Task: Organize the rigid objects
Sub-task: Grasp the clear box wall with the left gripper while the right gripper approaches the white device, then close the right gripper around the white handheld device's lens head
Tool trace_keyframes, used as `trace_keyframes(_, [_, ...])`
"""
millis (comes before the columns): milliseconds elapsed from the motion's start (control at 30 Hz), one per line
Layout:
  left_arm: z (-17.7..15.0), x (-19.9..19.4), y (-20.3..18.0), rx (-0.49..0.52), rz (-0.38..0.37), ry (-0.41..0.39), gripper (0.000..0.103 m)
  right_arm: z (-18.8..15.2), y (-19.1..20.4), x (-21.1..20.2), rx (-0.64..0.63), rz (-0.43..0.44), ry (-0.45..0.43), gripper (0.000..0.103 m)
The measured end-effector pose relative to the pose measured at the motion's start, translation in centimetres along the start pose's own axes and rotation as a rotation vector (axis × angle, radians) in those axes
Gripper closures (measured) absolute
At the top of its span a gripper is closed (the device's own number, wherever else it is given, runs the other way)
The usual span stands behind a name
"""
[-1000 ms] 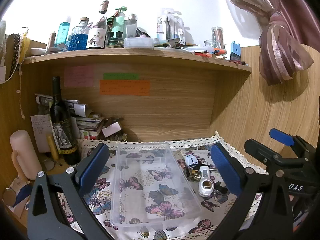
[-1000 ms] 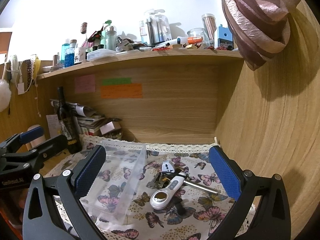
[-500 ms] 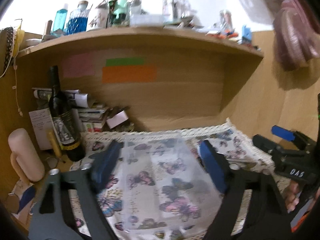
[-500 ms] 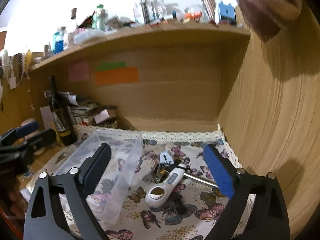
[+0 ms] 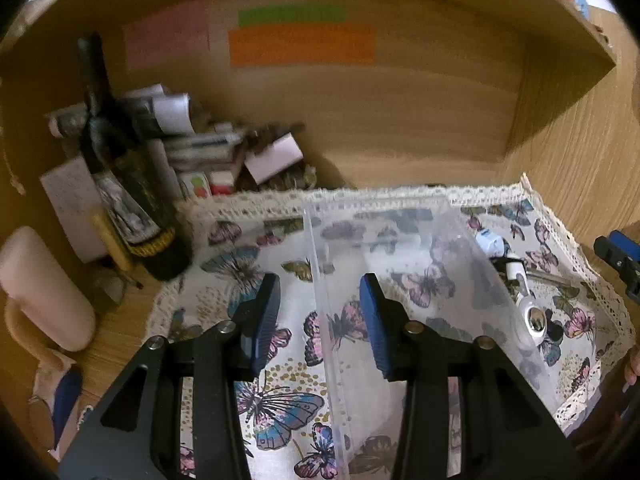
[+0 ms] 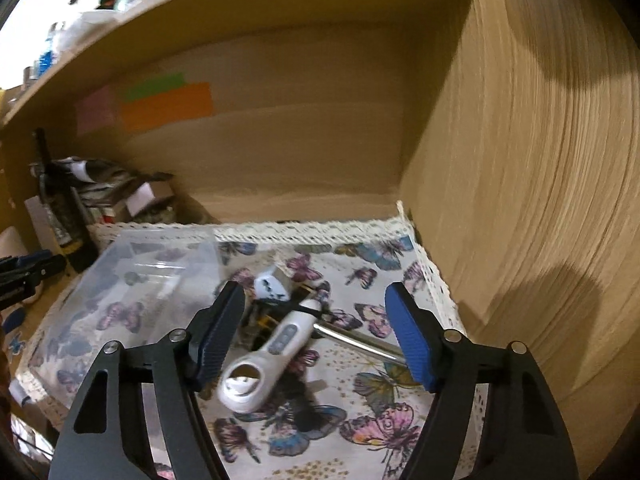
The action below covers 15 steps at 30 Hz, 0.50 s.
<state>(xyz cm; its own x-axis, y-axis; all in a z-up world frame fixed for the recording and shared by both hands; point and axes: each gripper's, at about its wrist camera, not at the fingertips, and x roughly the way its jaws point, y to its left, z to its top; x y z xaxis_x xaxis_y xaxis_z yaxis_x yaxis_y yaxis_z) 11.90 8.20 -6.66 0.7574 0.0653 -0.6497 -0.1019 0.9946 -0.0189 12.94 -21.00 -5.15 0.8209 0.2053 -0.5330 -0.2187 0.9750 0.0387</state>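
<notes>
Bin (image 5: 400, 248) wall stood between the half-open left gripper (image 5: 318, 312), ungripped; right gripper (image 6: 316, 334), wide and empty, straddled the thermometer (image 6: 264, 364): close squarely.

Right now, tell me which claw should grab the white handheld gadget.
Right. The right claw is open just above the white gadget, while the left claw straddles the clear box's wall.

Left hand-held gripper (image 5: 318, 312) has its jaws partly parted; right hand-held gripper (image 6: 316, 336) gapes wider.
</notes>
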Motion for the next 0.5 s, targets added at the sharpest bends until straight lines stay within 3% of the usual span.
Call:
trace_keyframes(300, [-0.9,3.4,0.8,-0.002,-0.066,0.170,0.077,-1.1,-0.2,2.9,-0.012,0.028,0.137,0.044])
trace_keyframes(500, [-1.2,3.6,1.1,-0.007,-0.091,0.196,0.084,-1.7,0.6,4.8,-0.019,0.051,0.212,0.048])
